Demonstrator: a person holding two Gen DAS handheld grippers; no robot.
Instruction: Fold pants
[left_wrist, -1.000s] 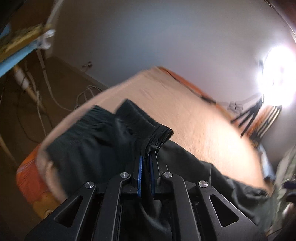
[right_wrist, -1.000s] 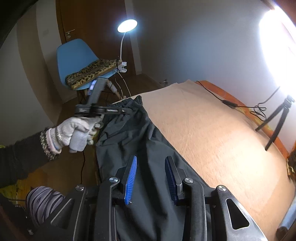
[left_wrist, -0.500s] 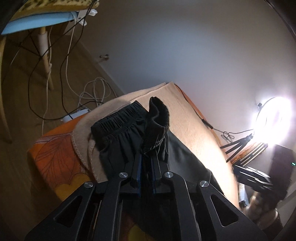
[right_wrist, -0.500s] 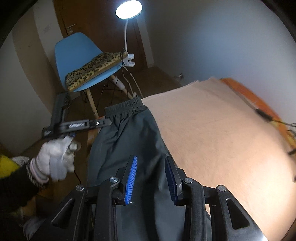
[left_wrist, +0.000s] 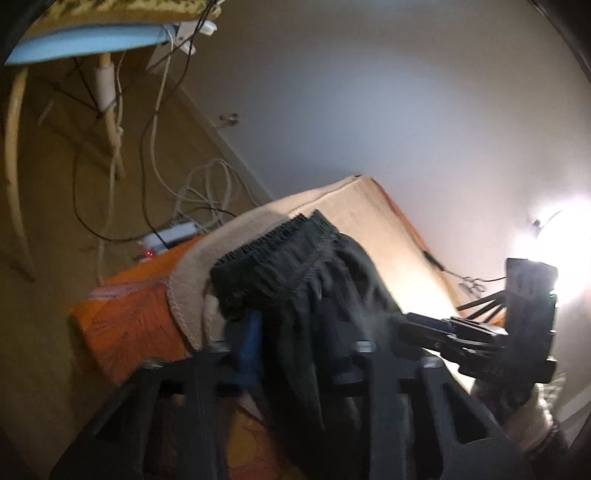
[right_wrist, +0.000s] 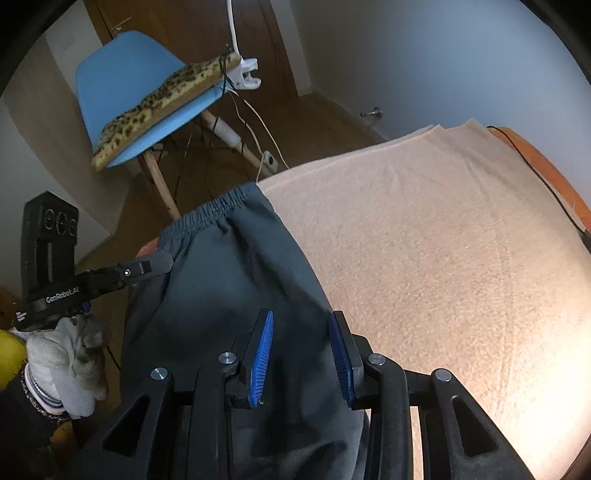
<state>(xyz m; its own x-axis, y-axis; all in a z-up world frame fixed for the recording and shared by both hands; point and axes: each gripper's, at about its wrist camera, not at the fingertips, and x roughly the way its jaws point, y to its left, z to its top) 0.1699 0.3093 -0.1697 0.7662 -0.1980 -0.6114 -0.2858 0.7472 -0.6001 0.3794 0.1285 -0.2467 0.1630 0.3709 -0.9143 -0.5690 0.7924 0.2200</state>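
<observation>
Right tongs (right_wrist: 301, 350) gape over pants (right_wrist: 236, 280) beside bare blanket (right_wrist: 424, 240).

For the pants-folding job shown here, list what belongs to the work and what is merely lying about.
Job:
pants
left gripper
right gripper
beige blanket

Lying about:
blue chair
leopard-print cushion
clip lamp
floor cables

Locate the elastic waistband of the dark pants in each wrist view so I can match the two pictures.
Left wrist view: the waistband is at centre, gathered, just above the left hand-held gripper.
Right wrist view: the waistband is left of centre, at the near edge of the bed, well ahead of the right hand-held gripper.
Shared landmark: the blue chair.
</observation>
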